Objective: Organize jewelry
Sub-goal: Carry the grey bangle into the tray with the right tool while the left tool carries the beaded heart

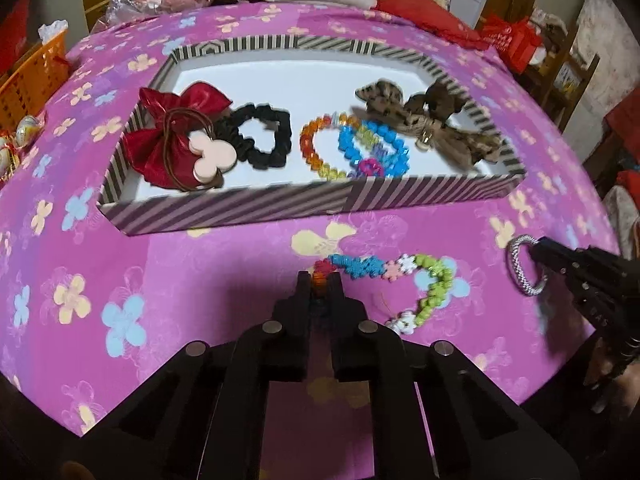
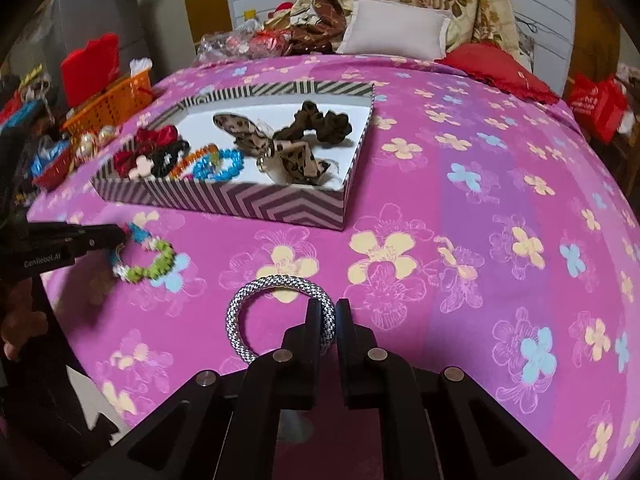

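Observation:
A striped tray [image 1: 240,208] [image 2: 280,204] on the pink flowered bedspread holds a red bow [image 1: 168,132], a black scrunchie [image 1: 260,136], beaded bracelets [image 1: 360,148] and leopard bows [image 1: 424,120]. My left gripper [image 1: 319,280] is shut on the orange end of a multicolour flower-bead bracelet [image 1: 400,280] [image 2: 152,264] lying on the spread in front of the tray. My right gripper [image 2: 329,312] [image 1: 536,254] is shut on a silver sparkly bangle [image 2: 256,300] [image 1: 524,268], held right of the bead bracelet.
An orange basket [image 2: 112,100] and red items stand left of the bed. Pillows [image 2: 396,28] and a red cushion [image 2: 500,68] lie at the far end. The bedspread [image 2: 500,240] stretches to the right.

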Motion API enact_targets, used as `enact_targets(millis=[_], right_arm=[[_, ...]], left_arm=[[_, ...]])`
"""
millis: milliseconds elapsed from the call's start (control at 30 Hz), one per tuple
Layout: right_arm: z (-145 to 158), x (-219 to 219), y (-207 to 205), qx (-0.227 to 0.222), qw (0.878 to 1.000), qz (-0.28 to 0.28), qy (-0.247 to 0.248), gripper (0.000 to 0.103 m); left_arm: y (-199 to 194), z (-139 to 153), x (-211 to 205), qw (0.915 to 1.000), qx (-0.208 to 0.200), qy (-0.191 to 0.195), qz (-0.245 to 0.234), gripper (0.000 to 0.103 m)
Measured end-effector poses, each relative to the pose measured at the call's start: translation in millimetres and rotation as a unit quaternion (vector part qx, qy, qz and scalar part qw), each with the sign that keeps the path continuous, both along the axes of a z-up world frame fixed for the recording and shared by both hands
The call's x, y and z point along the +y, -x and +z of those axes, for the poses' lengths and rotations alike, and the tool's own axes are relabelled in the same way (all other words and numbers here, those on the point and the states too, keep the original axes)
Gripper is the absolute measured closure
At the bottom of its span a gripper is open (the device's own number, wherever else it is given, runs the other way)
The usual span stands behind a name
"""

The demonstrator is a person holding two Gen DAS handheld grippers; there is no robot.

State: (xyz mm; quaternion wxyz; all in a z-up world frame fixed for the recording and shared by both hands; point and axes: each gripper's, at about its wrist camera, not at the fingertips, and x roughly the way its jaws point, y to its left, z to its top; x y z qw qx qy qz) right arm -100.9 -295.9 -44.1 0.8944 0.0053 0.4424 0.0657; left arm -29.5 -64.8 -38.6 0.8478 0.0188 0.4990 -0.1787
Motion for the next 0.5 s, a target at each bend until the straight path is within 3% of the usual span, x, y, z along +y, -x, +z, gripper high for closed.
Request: enact_targets(millis=[233,500], right_arm=[[17,3,3,-0.016,1.0,-0.001,-0.021,0.096],[29,16,2,-0.029,0.999,0.011,-0.033,0.097]], left_arm=[[2,32,13,0.9992,-0.028,0.029,-0.008,0.097],[4,57,22,0.9983,-0.05,0.029,-0.009,0.097]])
